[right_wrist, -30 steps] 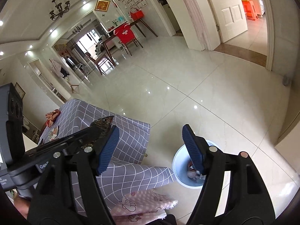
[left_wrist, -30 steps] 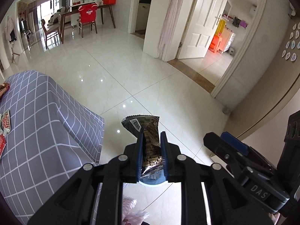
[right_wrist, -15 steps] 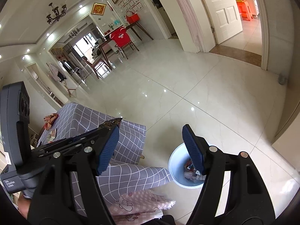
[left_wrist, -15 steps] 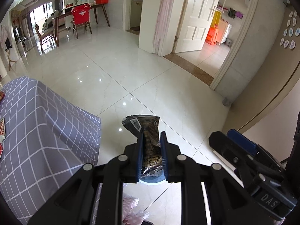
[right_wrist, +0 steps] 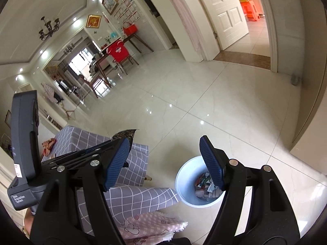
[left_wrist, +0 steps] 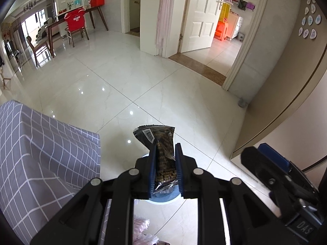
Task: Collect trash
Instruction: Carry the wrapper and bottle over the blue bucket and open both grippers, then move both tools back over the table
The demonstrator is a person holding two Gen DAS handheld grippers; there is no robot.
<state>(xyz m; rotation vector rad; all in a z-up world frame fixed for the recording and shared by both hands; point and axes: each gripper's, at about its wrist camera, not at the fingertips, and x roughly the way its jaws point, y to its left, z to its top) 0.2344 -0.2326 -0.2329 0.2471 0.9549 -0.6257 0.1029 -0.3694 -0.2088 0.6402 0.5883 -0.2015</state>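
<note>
The left gripper pinches a dark snack wrapper between its blue pads, the wrapper's barcoded top standing up past the fingertips; straight beneath the clamped wrapper shows the pale rim of the trash bin, mostly hidden by the gripper body; left of the bin hangs the grey checked tablecloth; a pink fringed cloth lies on the floor near the bin, toward the camera.

The right gripper stands wide apart with nothing between its pads; its right finger overlaps the bin, a light blue round tub on the glossy tiled floor; inside the bin lie crumpled wrappers; left of the bin the checked tablecloth drapes down to the floor, a table leg tip showing just beside the bin; the left gripper with its wrapper reaches in above the tablecloth, left of the bin.
</note>
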